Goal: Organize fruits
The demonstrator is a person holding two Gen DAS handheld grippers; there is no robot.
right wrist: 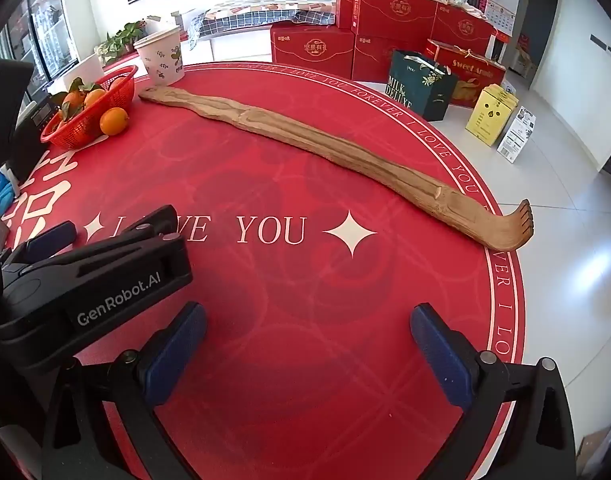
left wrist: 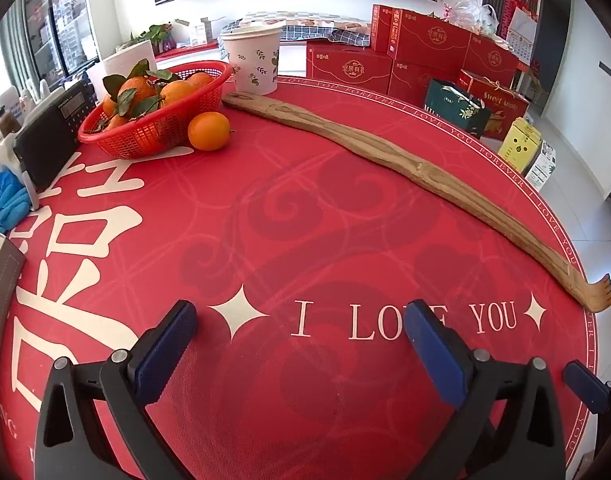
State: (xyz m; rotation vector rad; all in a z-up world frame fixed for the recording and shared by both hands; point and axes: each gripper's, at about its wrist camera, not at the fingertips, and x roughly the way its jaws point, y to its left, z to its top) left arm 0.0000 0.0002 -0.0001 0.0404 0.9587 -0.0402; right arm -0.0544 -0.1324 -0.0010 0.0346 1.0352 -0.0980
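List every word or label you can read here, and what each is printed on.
"I LOVE YOU": red tablecloth, centre.
"I LOVE YOU FOREVER": tablecloth border, repeated.
"GenRobot.AI": left gripper.
"MILK DELUXE": green gift bag.
"Sweet Apple", partly blurred: red gift box.
Chinese characters on the red cartons and the radio's label: too blurred.

plastic mesh basket (left wrist: pixel 153 128), wooden back scratcher (left wrist: pixel 385 160)
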